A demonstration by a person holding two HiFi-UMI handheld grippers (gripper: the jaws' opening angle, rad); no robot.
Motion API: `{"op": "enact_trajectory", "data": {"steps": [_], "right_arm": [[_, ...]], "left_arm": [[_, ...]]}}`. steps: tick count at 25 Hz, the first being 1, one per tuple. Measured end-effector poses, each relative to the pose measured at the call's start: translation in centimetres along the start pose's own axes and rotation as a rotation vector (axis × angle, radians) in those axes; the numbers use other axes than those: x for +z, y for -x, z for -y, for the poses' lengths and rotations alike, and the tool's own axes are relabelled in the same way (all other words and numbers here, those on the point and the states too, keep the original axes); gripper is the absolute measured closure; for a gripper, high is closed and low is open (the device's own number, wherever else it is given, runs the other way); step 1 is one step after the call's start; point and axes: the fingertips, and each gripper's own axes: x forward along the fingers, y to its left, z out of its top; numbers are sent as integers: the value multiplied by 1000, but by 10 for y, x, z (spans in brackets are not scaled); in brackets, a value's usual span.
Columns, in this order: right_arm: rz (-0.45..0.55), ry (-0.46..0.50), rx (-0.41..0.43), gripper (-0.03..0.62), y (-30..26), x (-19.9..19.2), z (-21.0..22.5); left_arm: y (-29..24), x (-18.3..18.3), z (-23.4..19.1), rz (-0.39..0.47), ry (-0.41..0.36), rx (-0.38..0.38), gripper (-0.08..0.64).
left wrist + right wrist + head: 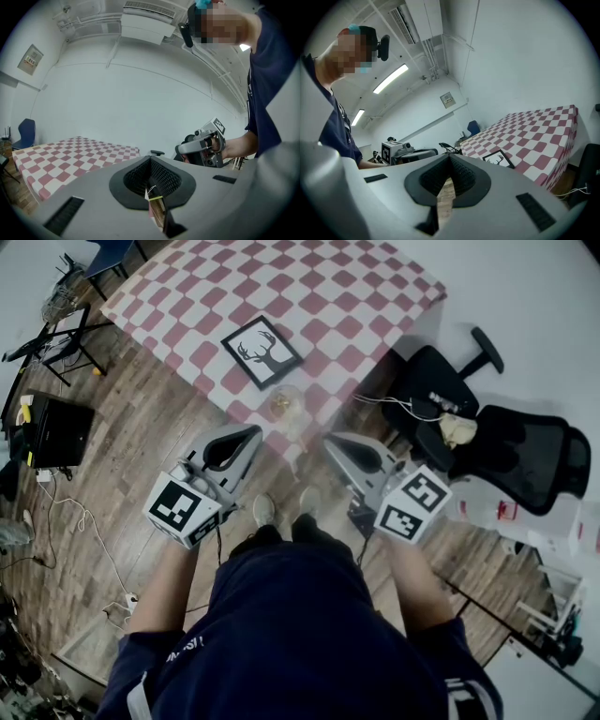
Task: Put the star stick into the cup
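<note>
A clear glass cup stands near the front edge of the checkered table. Something yellowish shows inside it, too small to tell whether it is the star stick. Both grippers hang over the wooden floor in front of the table, short of the cup. My left gripper has its jaws together, and only floor shows through the slit. My right gripper is shut too, with nothing between its fingers. Each gripper appears in the other's view, the right gripper and the left gripper.
A framed deer picture lies on the table behind the cup. Black office chairs stand at the right. A black box and cables lie on the floor at the left. The person's shoes are between the grippers.
</note>
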Motion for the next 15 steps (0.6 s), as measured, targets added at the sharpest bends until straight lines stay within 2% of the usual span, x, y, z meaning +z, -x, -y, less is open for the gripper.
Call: {"op": "enact_trajectory", "data": {"steps": [8,15], "right_arm": [[-24,14,11,577,2,-5,-1],[-39,21,14,577,2,-7,-1]], "left_arm": [[-4,-4,8,-25,25,-8,529],[-8,-3,8,-15,15,-12,529]]}}
